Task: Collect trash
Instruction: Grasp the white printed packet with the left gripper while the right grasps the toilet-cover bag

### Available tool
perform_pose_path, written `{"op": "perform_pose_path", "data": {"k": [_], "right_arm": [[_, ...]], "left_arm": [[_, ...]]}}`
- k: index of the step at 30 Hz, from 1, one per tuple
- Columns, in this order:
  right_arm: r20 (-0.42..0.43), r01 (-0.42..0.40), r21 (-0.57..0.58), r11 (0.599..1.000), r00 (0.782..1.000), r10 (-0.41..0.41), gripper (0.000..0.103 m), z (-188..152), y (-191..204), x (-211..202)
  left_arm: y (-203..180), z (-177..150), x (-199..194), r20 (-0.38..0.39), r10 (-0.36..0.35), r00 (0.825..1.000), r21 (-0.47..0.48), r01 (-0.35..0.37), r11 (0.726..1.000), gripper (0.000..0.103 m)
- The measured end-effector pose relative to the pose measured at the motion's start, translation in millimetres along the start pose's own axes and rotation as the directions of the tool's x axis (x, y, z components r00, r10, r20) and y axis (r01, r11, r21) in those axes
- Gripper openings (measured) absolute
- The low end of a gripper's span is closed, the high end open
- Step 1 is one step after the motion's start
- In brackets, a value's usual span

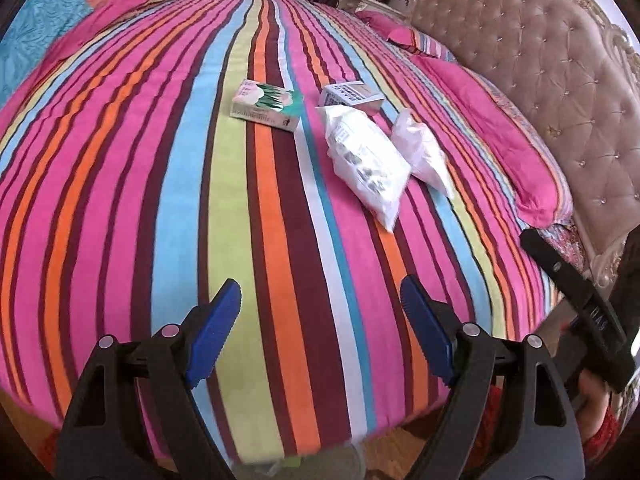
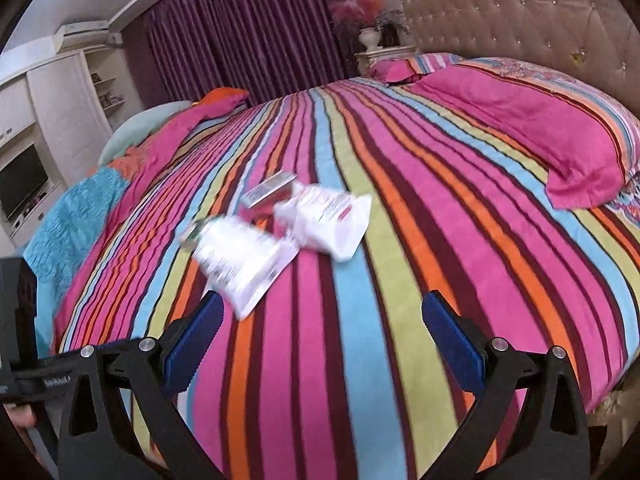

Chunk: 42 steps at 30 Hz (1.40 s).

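Observation:
Trash lies mid-bed on the striped bedspread [image 1: 180, 184]: a green-and-white carton [image 1: 267, 106], a small white box with print [image 1: 351, 96], a large white plastic packet [image 1: 366, 164] and a smaller white bag [image 1: 422, 152]. My left gripper [image 1: 322, 300] is open and empty, over the near part of the bed, well short of them. In the right wrist view the large packet [image 2: 242, 264], the smaller bag [image 2: 328, 218] and a box [image 2: 270, 190] show blurred. My right gripper [image 2: 322, 316] is open and empty, its left finger close to the large packet.
Pink pillows [image 1: 492, 128] lie along the tufted headboard [image 1: 540, 52] on the right. A blue quilt [image 2: 72, 220] is bunched at the far left. Purple curtains [image 2: 248, 32], a nightstand with a vase [image 2: 370, 46] and a white cabinet with a TV [image 2: 24, 184] stand behind.

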State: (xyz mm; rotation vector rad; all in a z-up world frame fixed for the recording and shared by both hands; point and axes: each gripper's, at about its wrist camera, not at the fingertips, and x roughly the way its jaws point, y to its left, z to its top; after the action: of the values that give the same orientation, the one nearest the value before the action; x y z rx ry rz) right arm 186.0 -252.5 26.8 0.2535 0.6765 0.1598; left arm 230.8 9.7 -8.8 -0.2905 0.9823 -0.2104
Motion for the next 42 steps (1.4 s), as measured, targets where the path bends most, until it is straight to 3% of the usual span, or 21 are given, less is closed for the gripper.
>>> {"op": "perform_pose_path", "data": {"k": [15, 30, 39, 42], "right_arm": [[-0.069, -0.022, -0.074, 0.997, 0.997, 0.016, 0.095, 50.0, 3.5, 78.4], [-0.117, 0.002, -0.162, 0.987, 0.993, -0.021, 0.095, 64.9, 6.7, 124.1], [-0.208, -0.009, -0.236, 0.972, 0.977, -0.041, 0.095, 61.2, 15.4, 151.9], [-0.236, -0.011, -0.212, 0.977, 0.971, -0.04, 0.095, 61.9, 12.4, 158.2]], "left_arm": [[-4.2, 64.8, 65.7, -0.059, -0.021, 0.998, -0.023, 0.02, 1.0, 0.08], [-20.3, 87.8, 98.1, -0.092, -0.028, 0.995, 0.01, 0.029, 1.0, 0.08], [-31.1, 100.2, 113.0, -0.101, -0.03, 0.994, 0.035, 0.033, 0.999, 0.08], [-34.3, 101.8, 116.6, -0.089, -0.017, 0.996, 0.043, 0.021, 0.999, 0.081]]}}
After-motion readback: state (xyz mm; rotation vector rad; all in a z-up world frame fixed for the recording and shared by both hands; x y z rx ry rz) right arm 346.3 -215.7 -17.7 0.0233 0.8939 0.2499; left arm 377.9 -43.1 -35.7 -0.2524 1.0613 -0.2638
